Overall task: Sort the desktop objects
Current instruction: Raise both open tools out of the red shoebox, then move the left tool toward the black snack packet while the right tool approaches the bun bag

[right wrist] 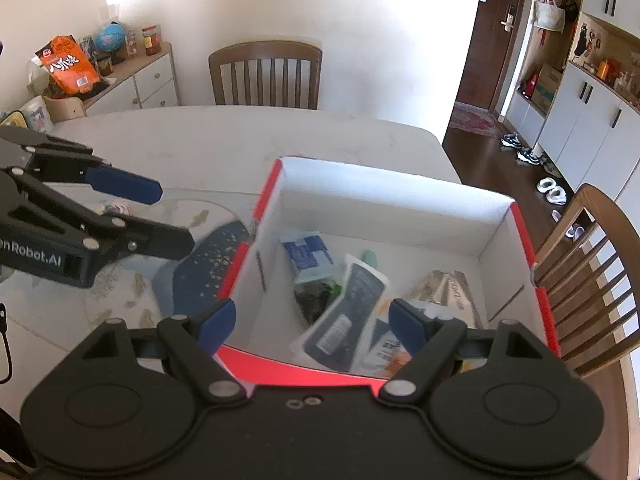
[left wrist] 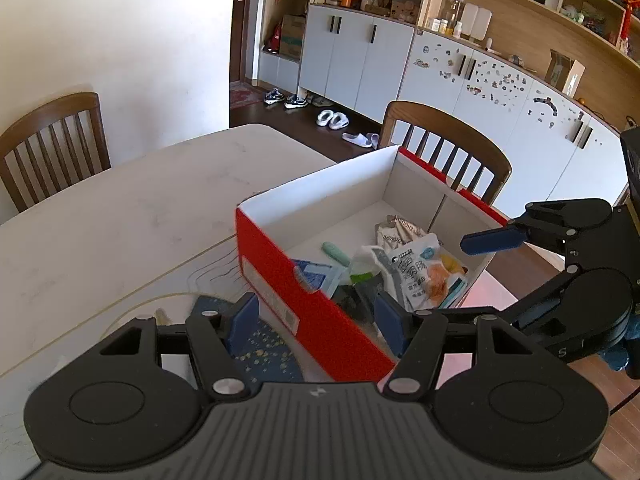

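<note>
A red shoebox with a white inside stands on the pale table; it also shows in the right wrist view. In it lie several items: a white snack bag, a blue-and-white packet, a mint-green tube, a grey-black pouch and a silvery packet. My left gripper is open and empty, over the box's near red wall. My right gripper is open and empty, just above the box's near end. A dark blue speckled cloth lies beside the box.
Wooden chairs stand at the table's far side and right side. A clear mat with fish prints lies on the table left of the box. A low cabinet with an orange bag stands far left. Shoes lie on the dark floor.
</note>
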